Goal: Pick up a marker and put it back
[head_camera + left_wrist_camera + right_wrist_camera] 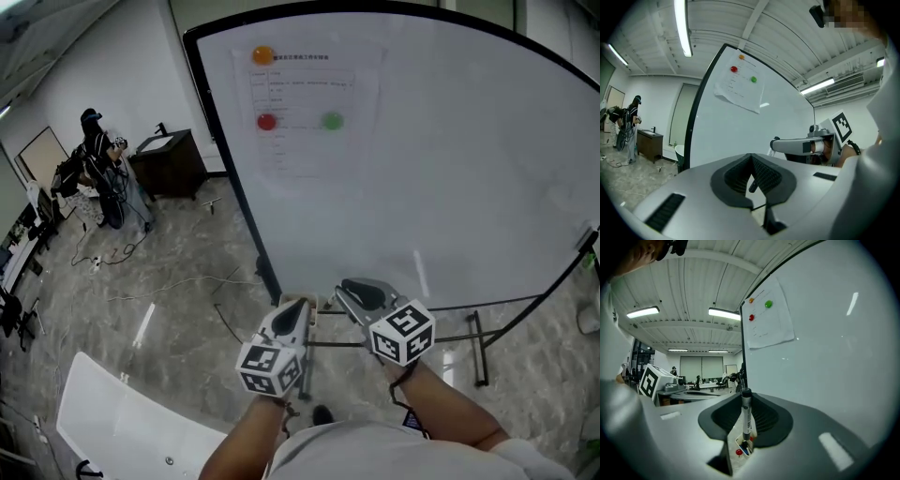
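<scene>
- The right tool point(359, 292) is clamped on the marker point(746, 416), one jaw pad on each side of the barrel. It is low in front of the whiteboard, close to the board's bottom edge.
- The left tool point(751, 161) is just beside the right one, on the side of the whiteboard's left edge. Its jaws meet at the tips and there is nothing between them. It has no part in the hold.
- The whiteboard point(422, 169) stands upright on a floor frame. A paper sheet point(309, 103) is pinned near its top left corner.
- The marker's long axis runs straight up and down between the pads in the right gripper view, cap end up. Its lower end points down into a small white holder point(738, 441).
- The holder is directly under the marker, in line with the barrel. Something blue is inside it, and a small red magnet point(738, 452) is just beside its rim.
- Whether the marker's lower end is seated in the holder or only just above it cannot be told.
- As I read it, putting the marker back depends on one line: a straight drop along the barrel into the holder. That move falls to the right tool alone.
</scene>
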`<act>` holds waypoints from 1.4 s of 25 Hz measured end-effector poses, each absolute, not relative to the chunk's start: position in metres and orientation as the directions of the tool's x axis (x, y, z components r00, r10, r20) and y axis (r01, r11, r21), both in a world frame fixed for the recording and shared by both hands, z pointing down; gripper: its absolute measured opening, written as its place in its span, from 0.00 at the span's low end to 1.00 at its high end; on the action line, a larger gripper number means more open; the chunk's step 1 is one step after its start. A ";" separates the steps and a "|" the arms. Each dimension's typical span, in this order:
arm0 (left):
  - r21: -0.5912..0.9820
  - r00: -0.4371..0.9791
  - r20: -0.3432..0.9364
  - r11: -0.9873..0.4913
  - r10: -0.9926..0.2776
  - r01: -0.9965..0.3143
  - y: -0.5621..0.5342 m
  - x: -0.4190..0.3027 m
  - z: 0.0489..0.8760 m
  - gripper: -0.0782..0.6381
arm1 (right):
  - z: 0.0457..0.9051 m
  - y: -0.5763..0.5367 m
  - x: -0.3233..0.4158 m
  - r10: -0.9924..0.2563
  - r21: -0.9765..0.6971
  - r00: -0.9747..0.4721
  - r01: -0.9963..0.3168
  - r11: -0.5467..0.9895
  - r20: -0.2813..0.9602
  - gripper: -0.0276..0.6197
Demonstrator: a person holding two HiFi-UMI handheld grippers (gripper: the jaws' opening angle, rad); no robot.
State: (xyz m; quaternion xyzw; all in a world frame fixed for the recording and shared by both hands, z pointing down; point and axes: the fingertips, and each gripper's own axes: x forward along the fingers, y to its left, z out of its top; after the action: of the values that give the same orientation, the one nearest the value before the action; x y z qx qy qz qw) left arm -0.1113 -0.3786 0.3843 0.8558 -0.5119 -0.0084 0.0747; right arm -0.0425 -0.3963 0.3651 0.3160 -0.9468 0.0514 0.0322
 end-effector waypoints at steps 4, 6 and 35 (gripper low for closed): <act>0.137 0.493 0.054 -0.482 -0.869 -0.865 -0.374 -0.104 0.372 0.12 | 0.354 -0.389 -0.038 -0.595 -0.066 -0.800 -0.599 0.798 0.072 0.14; 0.119 0.487 0.040 -0.480 -0.873 -0.869 -0.372 -0.105 0.367 0.12 | 0.351 -0.388 -0.038 -0.593 -0.063 -0.802 -0.597 0.800 0.067 0.14; 0.181 0.522 0.091 -0.501 -0.848 -0.846 -0.424 -0.156 0.443 0.12 | 0.478 -0.450 -0.108 -0.507 -0.246 -0.822 -0.564 0.788 0.261 0.14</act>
State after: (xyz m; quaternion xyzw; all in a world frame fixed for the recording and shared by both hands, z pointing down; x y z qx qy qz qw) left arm -0.1556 -0.4244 0.4426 0.8664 -0.4889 -0.0050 0.1016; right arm -0.1083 -0.4499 0.4777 0.2846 -0.9412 0.1581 0.0906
